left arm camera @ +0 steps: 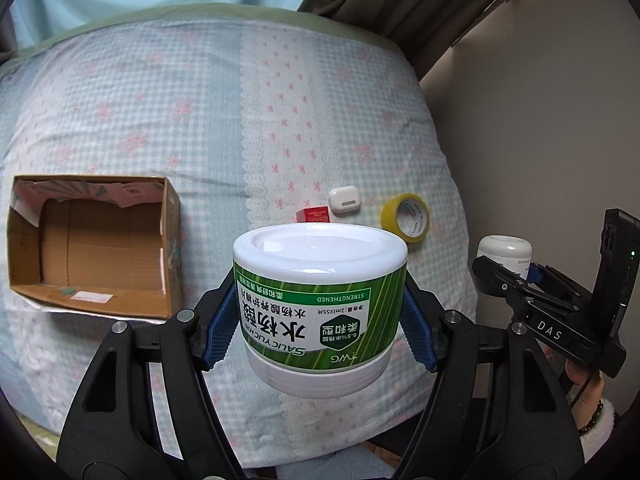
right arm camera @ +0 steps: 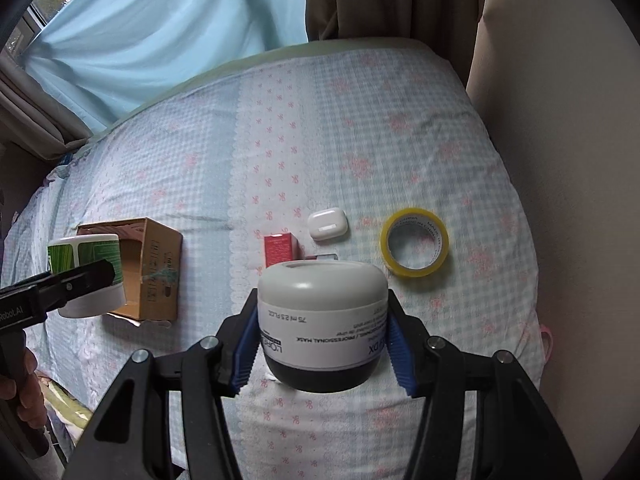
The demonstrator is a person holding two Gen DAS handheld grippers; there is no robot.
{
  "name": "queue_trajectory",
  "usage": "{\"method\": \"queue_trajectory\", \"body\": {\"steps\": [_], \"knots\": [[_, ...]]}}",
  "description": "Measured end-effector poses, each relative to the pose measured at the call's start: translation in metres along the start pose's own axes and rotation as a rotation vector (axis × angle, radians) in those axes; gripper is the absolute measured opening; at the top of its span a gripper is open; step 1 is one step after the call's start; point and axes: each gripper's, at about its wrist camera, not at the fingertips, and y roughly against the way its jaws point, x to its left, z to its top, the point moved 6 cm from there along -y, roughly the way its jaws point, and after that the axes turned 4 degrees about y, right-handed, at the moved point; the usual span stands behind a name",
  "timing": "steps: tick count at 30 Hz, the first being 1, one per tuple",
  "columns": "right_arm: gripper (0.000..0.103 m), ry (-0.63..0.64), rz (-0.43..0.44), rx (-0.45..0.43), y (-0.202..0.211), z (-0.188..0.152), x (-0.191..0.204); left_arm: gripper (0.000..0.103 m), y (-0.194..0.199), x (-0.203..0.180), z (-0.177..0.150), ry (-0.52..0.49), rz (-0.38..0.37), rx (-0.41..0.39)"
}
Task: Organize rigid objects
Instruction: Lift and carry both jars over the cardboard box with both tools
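Observation:
My left gripper (left arm camera: 320,322) is shut on a green-and-white jar (left arm camera: 320,304), held upside down above the bed, right of an open cardboard box (left arm camera: 94,246). My right gripper (right arm camera: 322,344) is shut on a white-lidded jar with a dark base (right arm camera: 322,320), also upside down above the bed. In the right wrist view the green jar (right arm camera: 86,272) hangs in front of the box (right arm camera: 154,268). On the bedspread lie a red small box (right arm camera: 280,248), a white earbud case (right arm camera: 327,223) and a yellow tape roll (right arm camera: 414,242).
The bed has a checked floral cover (left arm camera: 160,120). A beige wall (right arm camera: 560,160) runs along its right side and curtains (right arm camera: 160,32) hang at the far end. The red box (left arm camera: 314,214), earbud case (left arm camera: 343,200) and tape roll (left arm camera: 405,218) also show in the left wrist view.

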Motion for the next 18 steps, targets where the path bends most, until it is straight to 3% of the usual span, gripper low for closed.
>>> {"method": "queue_trajectory", "body": {"steps": [9,18], "knots": [[0.052,0.033,0.001,-0.081,0.057,0.008,0.112,0.068,0.11,0.073,-0.002,-0.028,-0.021,-0.073],[0.052,0.014,0.06,-0.087,0.04,0.023,0.244,0.068,0.162,0.198,0.01,-0.062,0.048,-0.054]]}}
